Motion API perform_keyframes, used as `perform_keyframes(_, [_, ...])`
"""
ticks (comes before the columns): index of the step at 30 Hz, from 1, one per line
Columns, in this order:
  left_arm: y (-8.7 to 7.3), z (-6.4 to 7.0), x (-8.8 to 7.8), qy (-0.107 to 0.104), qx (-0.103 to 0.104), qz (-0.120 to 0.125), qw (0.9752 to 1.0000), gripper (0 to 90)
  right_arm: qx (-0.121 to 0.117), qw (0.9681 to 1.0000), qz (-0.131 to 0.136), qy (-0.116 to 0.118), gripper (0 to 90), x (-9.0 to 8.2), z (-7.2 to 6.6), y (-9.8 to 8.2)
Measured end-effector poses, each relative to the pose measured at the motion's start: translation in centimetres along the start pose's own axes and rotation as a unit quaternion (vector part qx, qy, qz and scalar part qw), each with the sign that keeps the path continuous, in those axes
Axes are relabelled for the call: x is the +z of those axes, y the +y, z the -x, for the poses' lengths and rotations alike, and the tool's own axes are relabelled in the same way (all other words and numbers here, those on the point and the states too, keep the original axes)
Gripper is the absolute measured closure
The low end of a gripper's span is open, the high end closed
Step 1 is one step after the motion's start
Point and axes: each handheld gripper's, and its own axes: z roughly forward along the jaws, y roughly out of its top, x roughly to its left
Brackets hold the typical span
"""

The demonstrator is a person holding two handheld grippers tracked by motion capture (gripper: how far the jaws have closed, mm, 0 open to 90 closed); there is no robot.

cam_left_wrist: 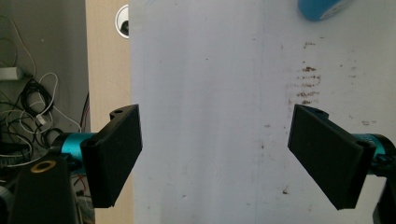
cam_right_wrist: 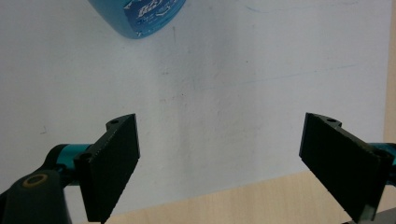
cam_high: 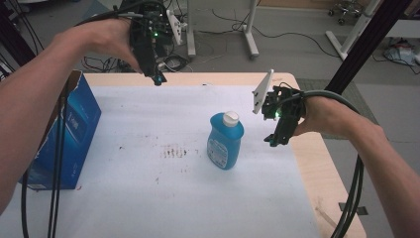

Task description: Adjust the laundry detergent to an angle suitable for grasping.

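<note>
A: Where is the blue bottle right now?

B: It stands upright on the white sheet that covers the counter, a little toward the right edge and about midway between the near and far edges; its white cap is on top, so its long axis runs straight up from the counter.

A: Which gripper is closer to it?

B: The right gripper, clearly; it hangs just beside the bottle on the side of the counter's right edge, near the bottle's shoulder, jaws tilted down and inward; the left gripper is held high over the far edge, well apart from the bottle; beyond it, at the left edge, sits a blue cardboard box.

A: Are they holding anything?

B: No; in the right gripper view the jaws stand wide apart with bare sheet between them, and the bottle's lower body sits ahead and off to one side; the left gripper view gives the same gaping, empty jaws, with a sliver of the bottle at the top corner.

A: So what does the reach turn on?

B: I'd judge the right gripper must swing sideways toward the bottle's flank; a level approach suits an upright body.
</note>
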Motion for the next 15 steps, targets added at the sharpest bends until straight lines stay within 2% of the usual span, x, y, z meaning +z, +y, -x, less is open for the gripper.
perform_keyframes(7, [-0.45,0.60,-0.04,0.000,-0.004,-0.005,1.0000,17.7,-0.005,1.0000,-0.005,-0.005,11.6,-0.10,-0.39,0.26])
perform_keyframes(15, [-0.16,0.85,-0.05,-0.005,-0.003,-0.011,0.9999,17.7,-0.011,0.9999,-0.009,-0.001,11.6,0.09,-0.36,0.66])
